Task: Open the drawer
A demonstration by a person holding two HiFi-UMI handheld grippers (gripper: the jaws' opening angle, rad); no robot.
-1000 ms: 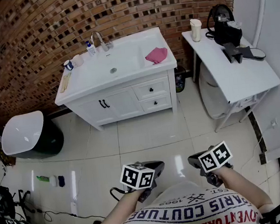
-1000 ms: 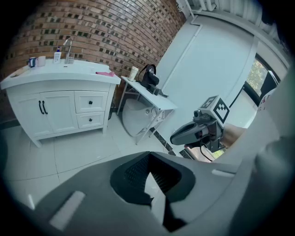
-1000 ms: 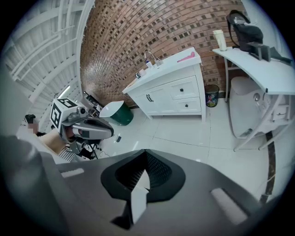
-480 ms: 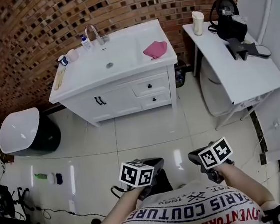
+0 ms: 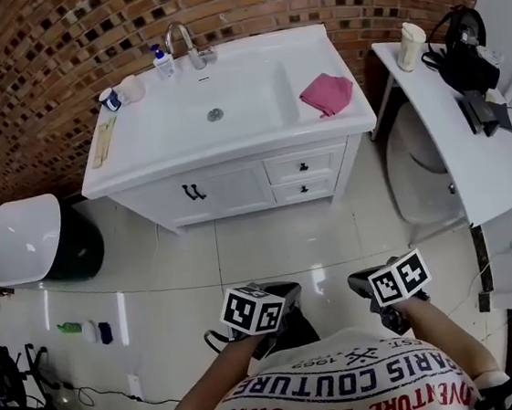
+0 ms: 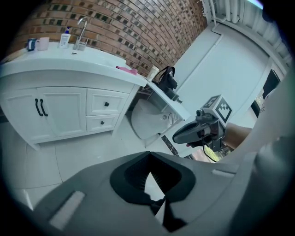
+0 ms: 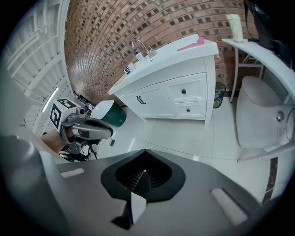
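The upper drawer (image 5: 304,165) and lower drawer (image 5: 303,188) are both shut. They are stacked at the right of the white counter's (image 5: 166,138) front, below a pink cloth (image 5: 327,93). The left gripper (image 5: 287,290) and right gripper (image 5: 358,281) are well out from the counter, over the floor tiles. The right's jaws are together and empty, and the left's seem likewise.

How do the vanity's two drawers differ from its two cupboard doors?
The cupboard doors are tall and side by side; the drawers are short and stacked. The doors have long dark bar handles; each drawer has one small dark knob. Doors sit left of drawers in the head view. All are white and shut.
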